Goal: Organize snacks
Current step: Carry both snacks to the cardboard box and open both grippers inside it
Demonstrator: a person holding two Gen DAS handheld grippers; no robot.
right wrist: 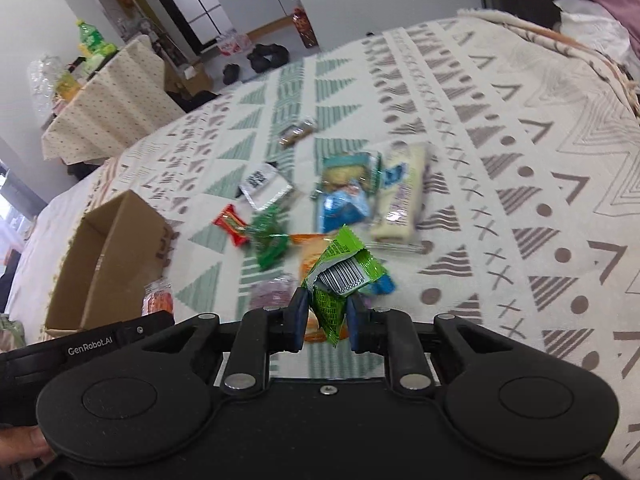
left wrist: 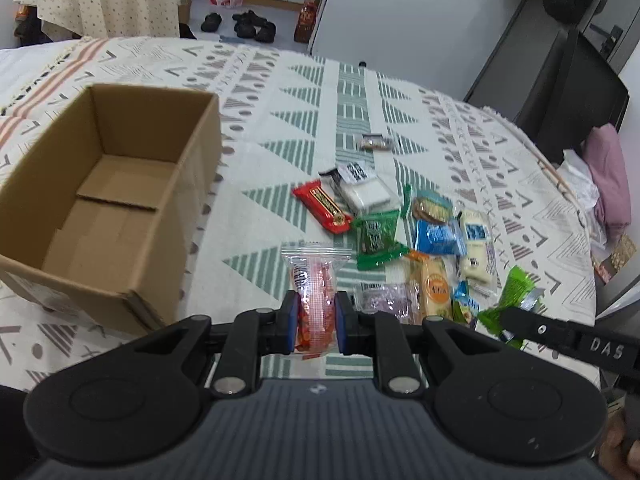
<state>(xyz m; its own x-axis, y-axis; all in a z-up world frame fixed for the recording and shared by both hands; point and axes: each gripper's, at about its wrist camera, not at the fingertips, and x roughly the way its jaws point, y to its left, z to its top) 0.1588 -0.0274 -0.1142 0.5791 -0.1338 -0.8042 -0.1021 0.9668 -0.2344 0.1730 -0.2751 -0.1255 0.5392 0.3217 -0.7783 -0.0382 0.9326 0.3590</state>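
Note:
My left gripper (left wrist: 316, 320) is shut on a clear packet of orange-red snacks (left wrist: 314, 280), lifted above the patterned cloth. An open cardboard box (left wrist: 108, 200) stands to its left, nothing visible inside. My right gripper (right wrist: 327, 314) is shut on a green wrapped snack (right wrist: 342, 270) with a barcode, raised over the pile; the same green snack (left wrist: 512, 300) shows at the right of the left wrist view. Several loose packets lie on the cloth: a red bar (left wrist: 322, 206), a dark green packet (left wrist: 376, 238), a blue packet (left wrist: 438, 236), a cream bar (left wrist: 476, 246).
A patterned cloth (left wrist: 280, 128) covers the table. A small brown packet (left wrist: 374, 143) lies farther back. A second table with a dotted cloth (right wrist: 112, 108), shoes on the floor (left wrist: 248, 24) and dark furniture (left wrist: 568, 92) lie beyond the table's edges.

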